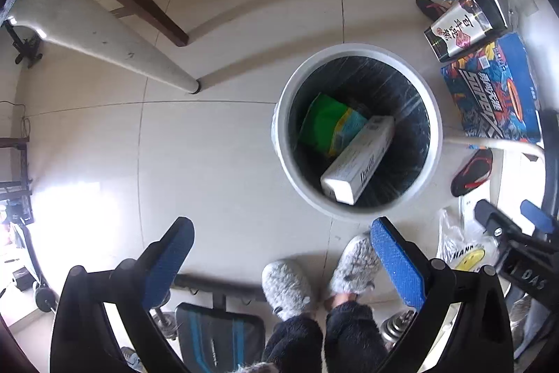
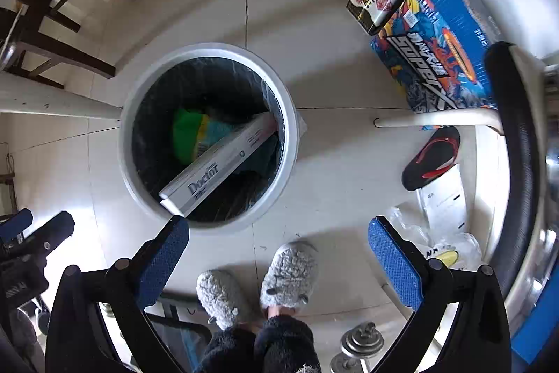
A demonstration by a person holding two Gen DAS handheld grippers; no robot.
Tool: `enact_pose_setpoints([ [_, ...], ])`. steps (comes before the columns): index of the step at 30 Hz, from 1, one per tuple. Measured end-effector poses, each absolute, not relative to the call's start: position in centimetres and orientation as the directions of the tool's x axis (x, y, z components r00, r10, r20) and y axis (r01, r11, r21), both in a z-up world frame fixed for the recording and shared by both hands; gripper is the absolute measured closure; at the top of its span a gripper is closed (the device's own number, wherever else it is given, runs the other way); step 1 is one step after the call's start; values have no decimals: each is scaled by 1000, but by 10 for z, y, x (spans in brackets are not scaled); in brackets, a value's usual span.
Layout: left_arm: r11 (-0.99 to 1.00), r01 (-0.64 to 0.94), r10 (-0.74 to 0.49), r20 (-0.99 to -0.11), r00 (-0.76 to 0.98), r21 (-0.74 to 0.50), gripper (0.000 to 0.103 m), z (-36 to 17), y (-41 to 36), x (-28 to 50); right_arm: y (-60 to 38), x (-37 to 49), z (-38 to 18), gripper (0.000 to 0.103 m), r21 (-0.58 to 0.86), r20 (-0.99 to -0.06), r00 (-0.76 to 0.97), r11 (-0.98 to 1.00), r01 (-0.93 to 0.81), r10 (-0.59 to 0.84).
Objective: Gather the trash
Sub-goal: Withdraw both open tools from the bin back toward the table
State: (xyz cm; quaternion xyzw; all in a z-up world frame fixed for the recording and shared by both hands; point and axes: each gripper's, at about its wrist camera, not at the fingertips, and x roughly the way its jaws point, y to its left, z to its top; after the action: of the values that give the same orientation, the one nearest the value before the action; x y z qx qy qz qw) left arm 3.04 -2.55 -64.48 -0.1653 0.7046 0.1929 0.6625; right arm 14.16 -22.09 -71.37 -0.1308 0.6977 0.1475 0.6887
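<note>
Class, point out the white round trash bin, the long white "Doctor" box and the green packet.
White round trash bin point(image 2: 290, 114): right wrist view, right rim.
Long white "Doctor" box point(image 2: 216, 168): right wrist view, printed side.
Green packet point(image 1: 323, 124): left wrist view, green face.

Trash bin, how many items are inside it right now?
2 visible in the white trash bin: a long white Doctor box leaning from the near rim to the far wall, and a green and yellow packet beneath it. Darker material below may hide more.
</note>
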Motion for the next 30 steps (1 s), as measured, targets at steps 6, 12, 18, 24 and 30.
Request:
enact_pose_setpoints([
  [6,863,-503,27,-997,-66,57,0,-602,-28,13,-223,124,-657,0,15,-999,22,918,-396,26],
  [12,863,-503,35,-999,-40,50,0,-539,-36,-1,-233,105,-587,0,23,-998,46,925,-380,43],
  [18,868,-496,34,-999,-5,32,0,-464,-44,-19,-243,85,-500,0,19,-994,93,926,-378,58],
  [24,884,-468,30,-999,25,15,0,-398,-52,-32,-248,67,-411,0,26,-988,129,923,-383,81],
  [30,892,-451,53,-997,53,23,0,-341,-48,-46,-253,49,-341,0,55,-985,132,926,-374,112],
])
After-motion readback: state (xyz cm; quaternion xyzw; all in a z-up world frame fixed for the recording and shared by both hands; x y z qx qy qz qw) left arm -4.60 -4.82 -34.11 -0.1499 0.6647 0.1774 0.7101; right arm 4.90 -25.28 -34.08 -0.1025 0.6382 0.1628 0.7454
